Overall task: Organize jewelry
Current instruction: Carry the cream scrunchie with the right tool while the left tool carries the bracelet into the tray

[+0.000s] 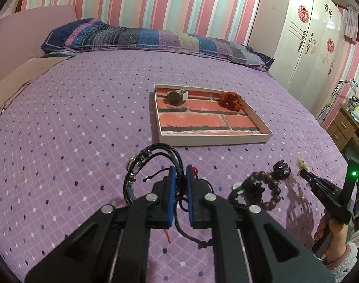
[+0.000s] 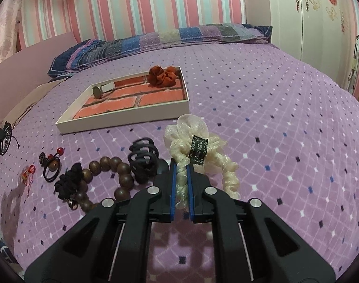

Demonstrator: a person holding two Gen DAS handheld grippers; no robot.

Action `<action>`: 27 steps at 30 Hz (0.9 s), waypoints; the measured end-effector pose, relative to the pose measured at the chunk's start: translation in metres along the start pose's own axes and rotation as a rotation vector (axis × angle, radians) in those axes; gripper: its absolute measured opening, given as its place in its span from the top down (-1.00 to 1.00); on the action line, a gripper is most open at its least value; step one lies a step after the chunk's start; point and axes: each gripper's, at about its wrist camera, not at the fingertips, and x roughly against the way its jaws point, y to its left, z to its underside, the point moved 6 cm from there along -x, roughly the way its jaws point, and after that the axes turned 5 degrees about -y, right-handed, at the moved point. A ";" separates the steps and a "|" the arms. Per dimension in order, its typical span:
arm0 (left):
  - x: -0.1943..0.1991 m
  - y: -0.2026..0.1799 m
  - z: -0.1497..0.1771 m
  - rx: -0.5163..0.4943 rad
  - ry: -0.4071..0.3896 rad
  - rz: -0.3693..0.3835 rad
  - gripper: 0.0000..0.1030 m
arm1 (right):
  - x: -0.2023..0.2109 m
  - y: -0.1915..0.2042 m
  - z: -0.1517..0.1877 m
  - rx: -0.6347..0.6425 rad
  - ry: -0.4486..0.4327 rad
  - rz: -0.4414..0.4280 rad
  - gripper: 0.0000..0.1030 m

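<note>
My left gripper [image 1: 180, 173], nearest the lens, is clamped on the cord of a black braided bracelet [image 1: 141, 165]; the bracelet loops up toward 11 o'clock of the fingertips, off the bed [image 1: 61, 118]. My right gripper [image 2: 181, 171] is clenched on a cream organza scrunchie [image 2: 198, 148], its ruffles spilling to 1 and 3 o'clock and a black label facing the lens.

Tray [image 1: 214, 140] sits at 1 o'clock from the left gripper and 11 o'clock from the right, well apart from both. Brick-pattern liner. In it so far: a watch [image 1: 176, 96] at the far left corner and a rust-red scrunchie [image 1: 230, 101] at the far right. Near half looks bare.

Still on the bedspread, seen from the right wrist, spread from 9 to 11 o'clock of the right gripper:
- black claw clip [image 2: 143, 159], just beside the fingertips
- wooden bead bracelet [image 2: 108, 176], touching the clip
- black fabric scrunchie [image 2: 68, 181], lying on the beads
- hair tie with red beads [image 2: 51, 167]
- small red trinket [image 2: 28, 173], too small to identify

Progress estimate: two items stowed, two in grip and not yet over the tray, five or so loose. Under halfway. Next need, I'd guess: carry both held pieces to the tray's free near half, then work through the pile.
</note>
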 end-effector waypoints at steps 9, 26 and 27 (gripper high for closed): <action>-0.024 -0.005 -0.021 -0.035 -0.002 -0.012 0.82 | -0.012 0.014 -0.038 0.035 -0.040 -0.017 0.83; -0.131 -0.020 -0.106 -0.058 -0.016 -0.025 0.82 | -0.113 0.051 -0.138 0.104 -0.042 -0.064 0.83; -0.139 -0.019 -0.108 -0.055 -0.010 -0.027 0.82 | -0.124 0.054 -0.142 0.105 -0.029 -0.068 0.83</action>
